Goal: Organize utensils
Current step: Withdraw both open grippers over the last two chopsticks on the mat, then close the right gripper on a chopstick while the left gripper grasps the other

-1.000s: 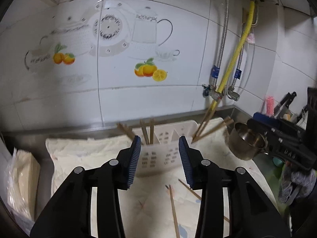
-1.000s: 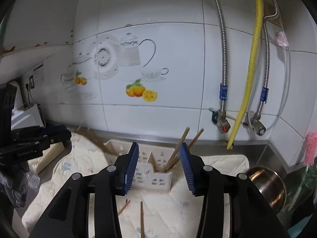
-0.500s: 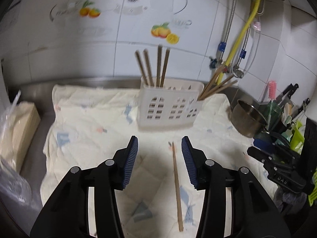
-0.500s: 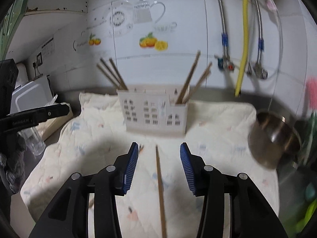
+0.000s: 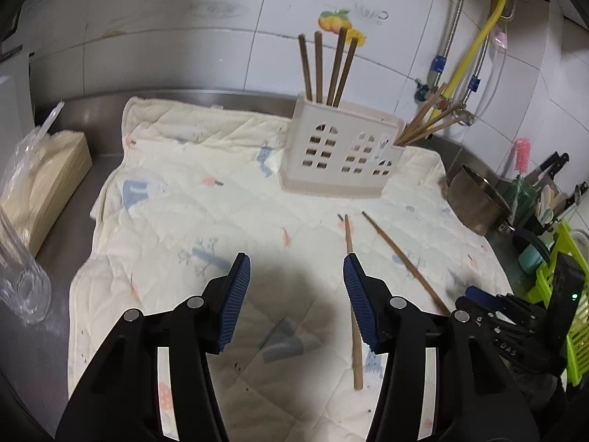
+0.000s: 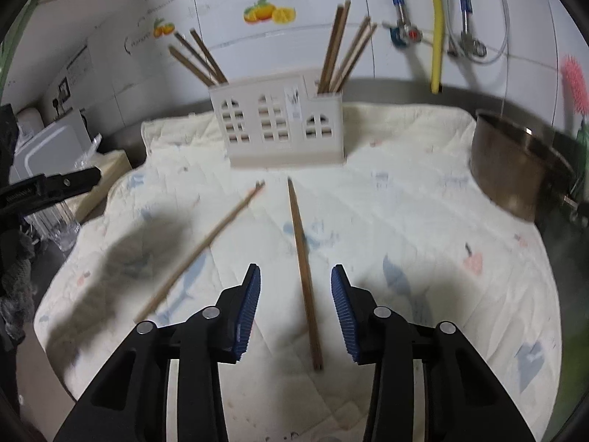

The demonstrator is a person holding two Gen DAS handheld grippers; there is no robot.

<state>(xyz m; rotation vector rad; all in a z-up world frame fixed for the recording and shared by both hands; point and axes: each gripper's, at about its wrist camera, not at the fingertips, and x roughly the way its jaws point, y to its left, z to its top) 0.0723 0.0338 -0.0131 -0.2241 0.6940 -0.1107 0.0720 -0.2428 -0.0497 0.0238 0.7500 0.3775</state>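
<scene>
left gripper (image 5: 296, 296) open, widening, chopstick (image 5: 352, 296) under right finger, not centred | right gripper (image 6: 295, 304) open, narrowing, astride dark chopstick (image 6: 303, 272) mid-cloth (image 6: 423, 221) | risk: thin sticks roll, slip the pads

The holder (image 5: 340, 154) was off-white, with dark brown chopsticks (image 5: 327, 68) in it. The cloth (image 5: 176, 199) was cream, quilted, printed in pale blue and pink. White tiles (image 5: 235, 18) bore orange fruit. The hose (image 5: 475, 48) was yellow.

Both claw-mounted cameras look down, sharing the utensil holder (image 5: 340, 154).
</scene>
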